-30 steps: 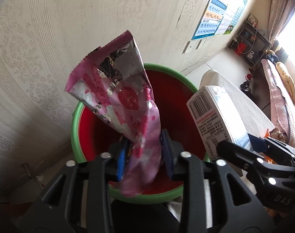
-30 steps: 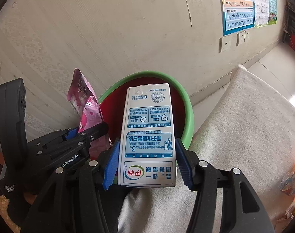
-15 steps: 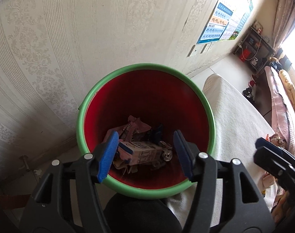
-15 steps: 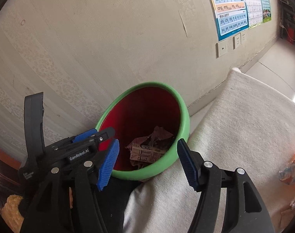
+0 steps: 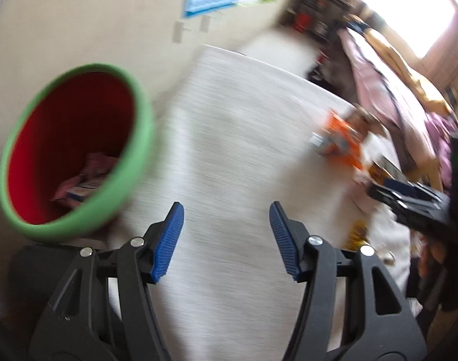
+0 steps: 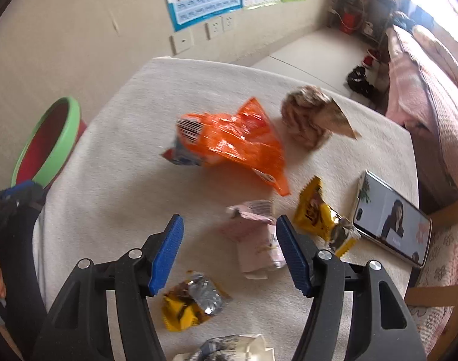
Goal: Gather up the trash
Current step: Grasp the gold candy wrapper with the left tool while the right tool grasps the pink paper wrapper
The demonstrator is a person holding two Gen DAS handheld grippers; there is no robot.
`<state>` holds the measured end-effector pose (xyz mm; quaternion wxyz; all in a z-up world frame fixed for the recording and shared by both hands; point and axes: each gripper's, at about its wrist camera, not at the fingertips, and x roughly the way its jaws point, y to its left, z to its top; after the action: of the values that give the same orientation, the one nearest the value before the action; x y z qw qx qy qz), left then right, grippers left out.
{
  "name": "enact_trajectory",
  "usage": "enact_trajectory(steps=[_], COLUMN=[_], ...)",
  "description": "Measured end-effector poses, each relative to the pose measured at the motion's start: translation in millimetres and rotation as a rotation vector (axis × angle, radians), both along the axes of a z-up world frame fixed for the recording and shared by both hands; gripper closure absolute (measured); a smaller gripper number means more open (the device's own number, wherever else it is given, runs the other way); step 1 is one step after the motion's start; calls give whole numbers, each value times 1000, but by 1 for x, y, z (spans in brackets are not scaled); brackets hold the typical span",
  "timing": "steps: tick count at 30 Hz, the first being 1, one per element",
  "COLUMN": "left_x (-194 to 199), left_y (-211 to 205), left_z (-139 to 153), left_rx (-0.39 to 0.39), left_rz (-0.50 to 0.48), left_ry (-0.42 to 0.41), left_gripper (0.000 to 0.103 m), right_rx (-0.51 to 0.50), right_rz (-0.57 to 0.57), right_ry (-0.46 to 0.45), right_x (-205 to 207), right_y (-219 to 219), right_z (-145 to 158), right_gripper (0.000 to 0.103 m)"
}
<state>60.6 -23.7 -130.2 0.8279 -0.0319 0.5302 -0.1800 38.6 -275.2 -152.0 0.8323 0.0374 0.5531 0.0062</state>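
Note:
The red bin with a green rim (image 5: 78, 150) stands by the wall at the left, with a pink wrapper and a small carton in its bottom. My left gripper (image 5: 225, 240) is open and empty over the white table cloth (image 5: 229, 120), to the right of the bin. My right gripper (image 6: 229, 251) is open and empty above the table, over a pale pink wrapper (image 6: 253, 234). An orange bag (image 6: 229, 141), a yellow wrapper (image 6: 322, 216), a torn yellow and silver wrapper (image 6: 192, 300) and a crumpled brown paper (image 6: 310, 117) lie around it. The bin's rim (image 6: 57, 147) shows at the left.
A phone (image 6: 391, 219) with a lit screen lies at the table's right edge. A white crumpled wrapper (image 6: 229, 349) sits at the near edge. A sofa with pink covers (image 6: 424, 90) runs along the right. The wall with posters and sockets (image 6: 216, 27) is behind the table.
Both grippers let go of the pink wrapper and the milk carton, which dropped into the bin. Both then swung right, away from the bin and over the table.

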Motion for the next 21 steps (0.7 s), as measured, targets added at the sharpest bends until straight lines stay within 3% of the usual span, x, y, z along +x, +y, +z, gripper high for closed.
enact_trajectory(steps=[4, 7, 10, 14, 18, 21], left_x=[-20, -34, -44, -51, -48, -49], left_y=[-60, -93, -122, -146, -155, -153], left_z=[-5, -14, -22, -32, -44, -45], left_rx=[-10, 3, 16, 46, 39, 20], left_rz=[-161, -247, -314, -369, -392, -406], left_ry=[36, 53, 71, 74, 104, 114], left_gripper=[47, 47, 47, 47, 47, 55], right_rx=[15, -8, 14, 15, 55, 74], right_rz=[-17, -10, -35, -69, -56, -41], right_ry=[43, 46, 45, 75, 56, 25], right_x=[4, 0, -2, -2, -2, 0], right_y=[-3, -5, -16, -26, -22, -17], right_z=[-15, -14, -15, -22, -17, -9], right_gripper=[39, 50, 52, 51, 57, 57])
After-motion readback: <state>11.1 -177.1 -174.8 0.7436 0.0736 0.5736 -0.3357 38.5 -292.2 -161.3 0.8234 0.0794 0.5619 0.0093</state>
